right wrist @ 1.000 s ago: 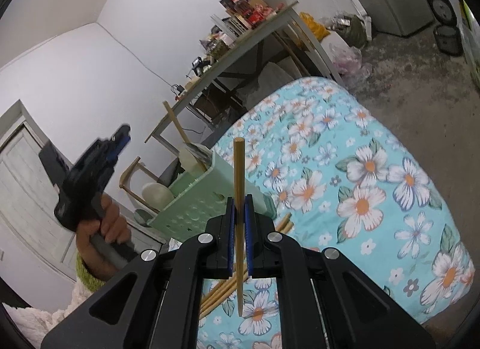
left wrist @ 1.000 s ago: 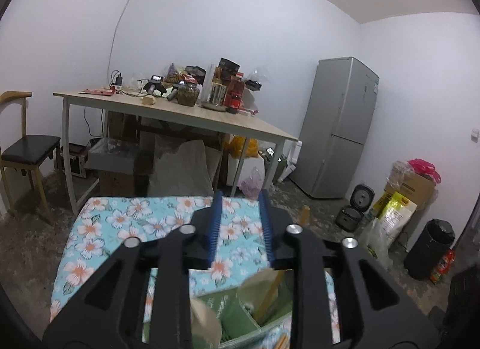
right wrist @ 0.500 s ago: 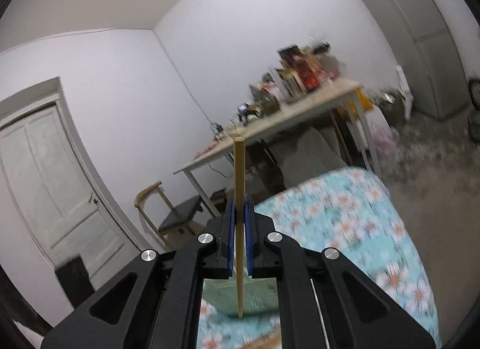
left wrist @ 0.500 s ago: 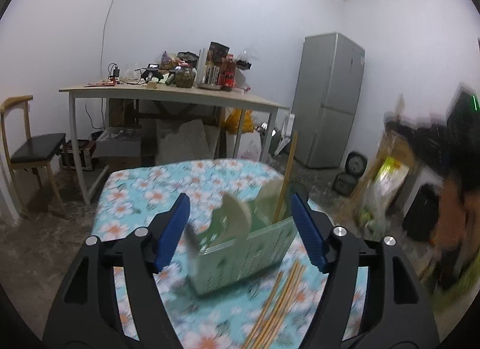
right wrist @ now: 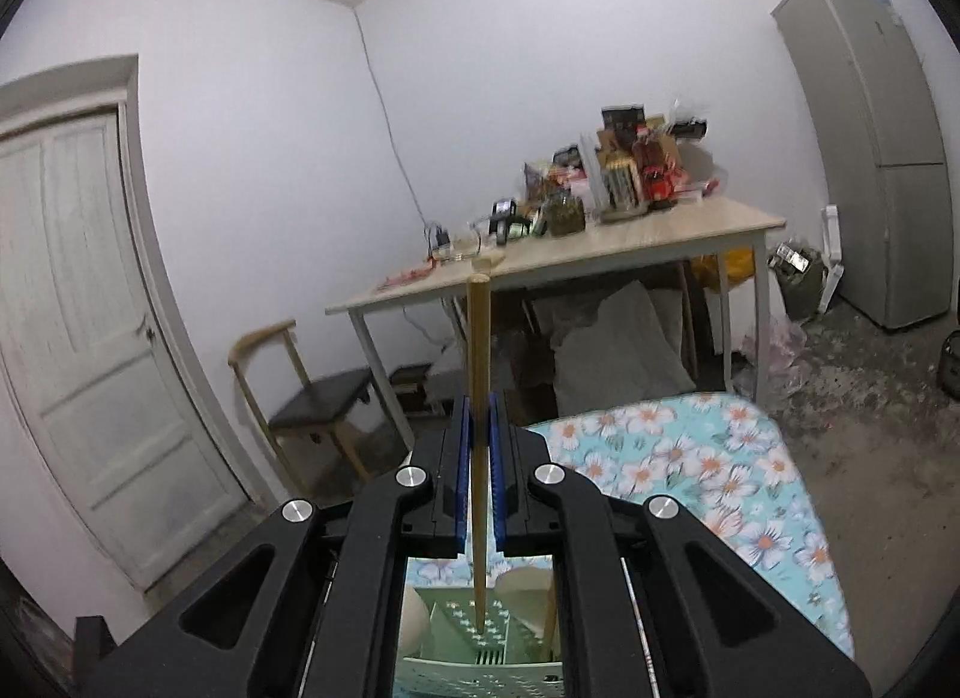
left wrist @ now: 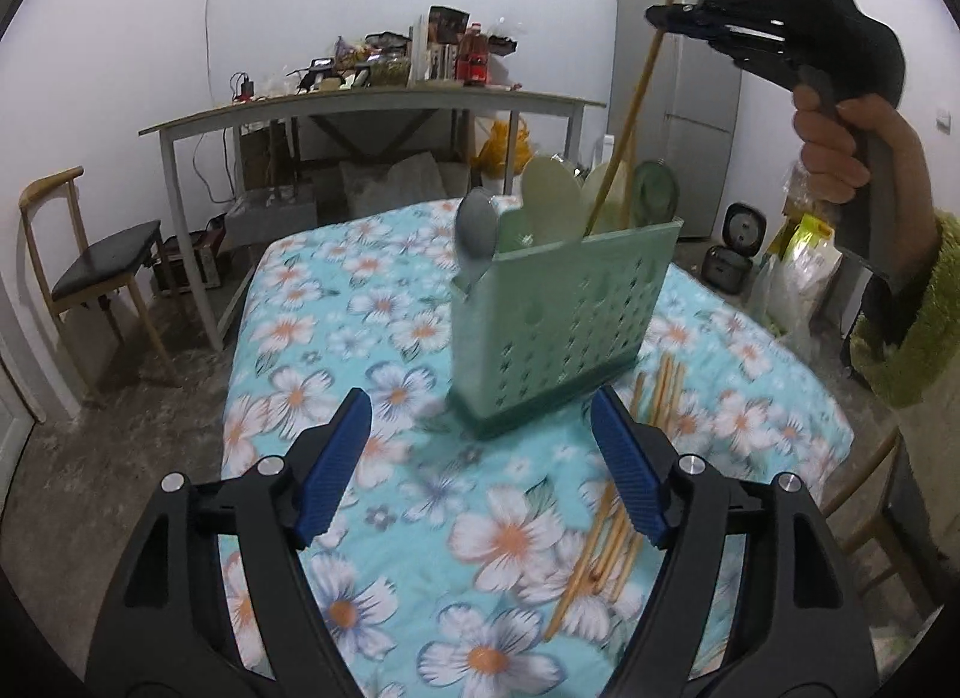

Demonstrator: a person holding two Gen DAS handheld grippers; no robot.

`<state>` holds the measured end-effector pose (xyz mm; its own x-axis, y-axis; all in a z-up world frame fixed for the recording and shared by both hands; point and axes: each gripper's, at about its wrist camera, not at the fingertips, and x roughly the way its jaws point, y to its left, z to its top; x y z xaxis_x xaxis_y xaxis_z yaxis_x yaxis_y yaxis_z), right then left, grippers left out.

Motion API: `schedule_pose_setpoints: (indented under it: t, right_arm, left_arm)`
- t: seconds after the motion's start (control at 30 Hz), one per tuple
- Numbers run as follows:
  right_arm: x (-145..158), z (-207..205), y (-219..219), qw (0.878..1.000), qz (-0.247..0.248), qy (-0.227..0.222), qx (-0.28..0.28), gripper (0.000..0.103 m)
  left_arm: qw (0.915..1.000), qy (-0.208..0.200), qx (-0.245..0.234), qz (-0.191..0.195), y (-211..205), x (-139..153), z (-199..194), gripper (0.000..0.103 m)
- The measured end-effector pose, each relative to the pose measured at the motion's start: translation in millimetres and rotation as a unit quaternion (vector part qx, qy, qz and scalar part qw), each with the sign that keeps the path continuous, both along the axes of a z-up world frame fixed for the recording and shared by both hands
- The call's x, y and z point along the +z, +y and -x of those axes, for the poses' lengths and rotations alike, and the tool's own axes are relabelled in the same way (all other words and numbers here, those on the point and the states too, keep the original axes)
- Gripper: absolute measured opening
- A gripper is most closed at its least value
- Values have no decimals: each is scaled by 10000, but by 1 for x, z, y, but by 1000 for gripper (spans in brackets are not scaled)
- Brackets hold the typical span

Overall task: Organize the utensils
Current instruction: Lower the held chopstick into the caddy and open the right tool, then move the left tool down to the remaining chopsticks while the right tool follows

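A green perforated utensil caddy (left wrist: 558, 320) stands on the floral tablecloth (left wrist: 372, 302) with spoons (left wrist: 474, 230) upright in it. My right gripper (right wrist: 478, 434) is shut on a wooden chopstick (right wrist: 478, 398), held above the caddy (right wrist: 480, 650) with its lower tip over the opening. In the left wrist view that gripper (left wrist: 678, 14) holds the chopstick (left wrist: 624, 128) slanting down into the caddy. My left gripper (left wrist: 480, 458) is open and empty, low in front of the caddy. Several loose chopsticks (left wrist: 618, 494) lie on the cloth to the caddy's right.
A cluttered wooden table (left wrist: 384, 98) stands behind, with a chair (left wrist: 90, 272) at the left and a fridge (left wrist: 690, 116) at the right. A white door (right wrist: 90, 338) shows at the left in the right wrist view. Bags and a bin sit on the floor at the right.
My left gripper opened and drew back from the caddy. My right gripper carried the chopstick up over the caddy, its tip now over the opening.
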<state>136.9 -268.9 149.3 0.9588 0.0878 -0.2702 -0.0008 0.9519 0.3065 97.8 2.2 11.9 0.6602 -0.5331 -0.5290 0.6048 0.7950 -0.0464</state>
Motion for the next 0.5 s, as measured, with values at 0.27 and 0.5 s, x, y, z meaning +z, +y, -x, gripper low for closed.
schedule_pose_setpoints:
  t: [0.27,0.5]
  right_arm:
    - [-55,-32,18,9964,3,832,168,7]
    - [-53,-23,14,9956,5,928,88,33]
  left_arm:
    - [9999,140,36,-58,10,-14,-7,72]
    - [9998,214,13,-25,9,-18,-10,72]
